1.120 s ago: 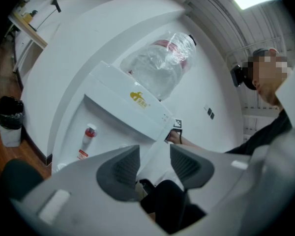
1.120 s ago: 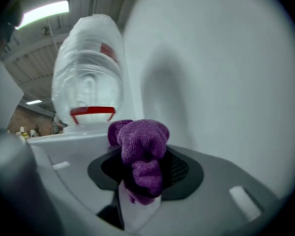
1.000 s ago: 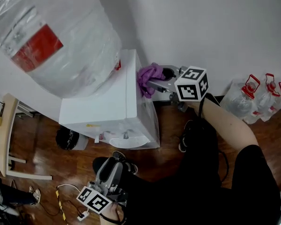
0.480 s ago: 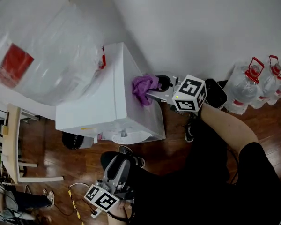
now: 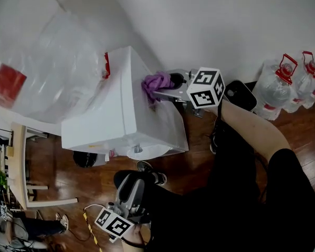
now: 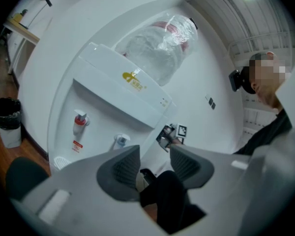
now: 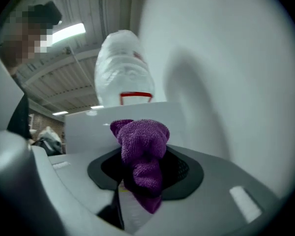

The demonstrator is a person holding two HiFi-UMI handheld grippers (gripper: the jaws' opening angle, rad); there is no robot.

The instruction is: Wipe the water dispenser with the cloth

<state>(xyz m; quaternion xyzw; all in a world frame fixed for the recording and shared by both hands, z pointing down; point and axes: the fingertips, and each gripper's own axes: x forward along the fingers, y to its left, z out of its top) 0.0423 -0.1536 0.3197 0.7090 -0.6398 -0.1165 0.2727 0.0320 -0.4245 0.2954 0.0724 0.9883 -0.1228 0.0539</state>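
Beside water dispenser (image 5: pixel 121 114) upper side, my right gripper (image 5: pixel 164 90) pinches purple cloth (image 5: pixel 156 82): soft, light, limp; mid-wad grip best. Left gripper (image 5: pixel 127 190), low before dispenser, gapes empty.

A workplace room, most likely an office or studio. A bottle-fed water dispenser (image 5: pixel 121 125) stands against a plain white wall (image 5: pixel 210 25) right in front of the right gripper (image 5: pixel 160 92). Spare water jugs (image 5: pixel 275 91) with red handles line the wall well to that gripper's right. Beyond the left gripper (image 5: pixel 130 182) are a wooden floor (image 5: pixel 199 161), a black bin (image 5: pixel 85 159) and a loose cable (image 5: pixel 90 227), with a pale table (image 5: pixel 18 164) further to its left. Overhead, a strip light (image 7: pixel 69 32) hangs under a bare ribbed ceiling (image 6: pixel 221 9)
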